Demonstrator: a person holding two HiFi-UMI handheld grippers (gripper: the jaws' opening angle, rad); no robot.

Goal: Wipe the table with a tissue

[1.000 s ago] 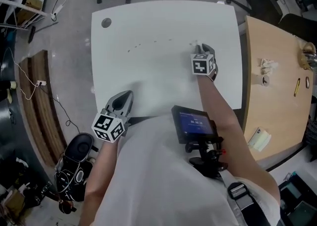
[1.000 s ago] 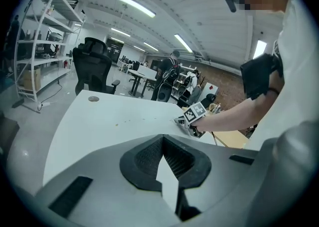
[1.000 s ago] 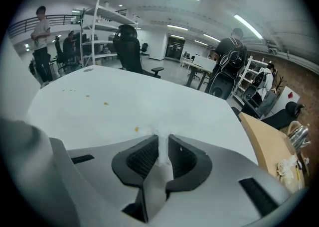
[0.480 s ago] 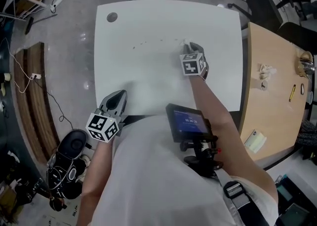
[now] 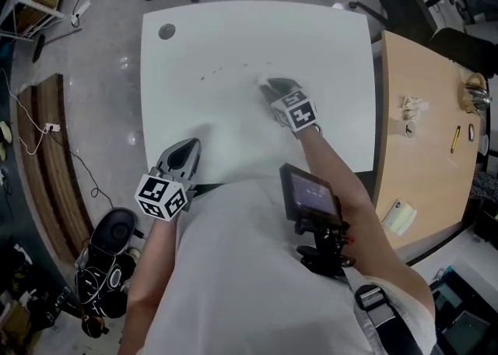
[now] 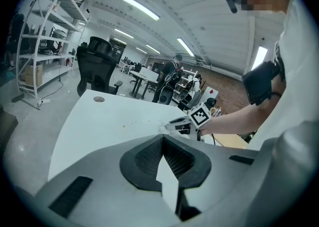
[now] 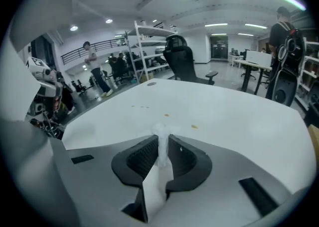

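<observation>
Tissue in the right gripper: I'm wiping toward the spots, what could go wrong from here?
1. Only a small tuft of the tissue pokes past the fingers of the right gripper, so the hard tips may scrape the table instead of wiping it.
2. The brown spots lie scattered ahead of the tuft; a narrow pass could miss or smear some.
3. The pinch looks thin, so dragging might tear the tissue or pull it out.

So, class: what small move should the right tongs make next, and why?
Probably push the right tongs, shut on the crumpled white tissue, forward along the white tabletop: small brown specks lie just ahead of the tissue, not yet wiped.
</observation>
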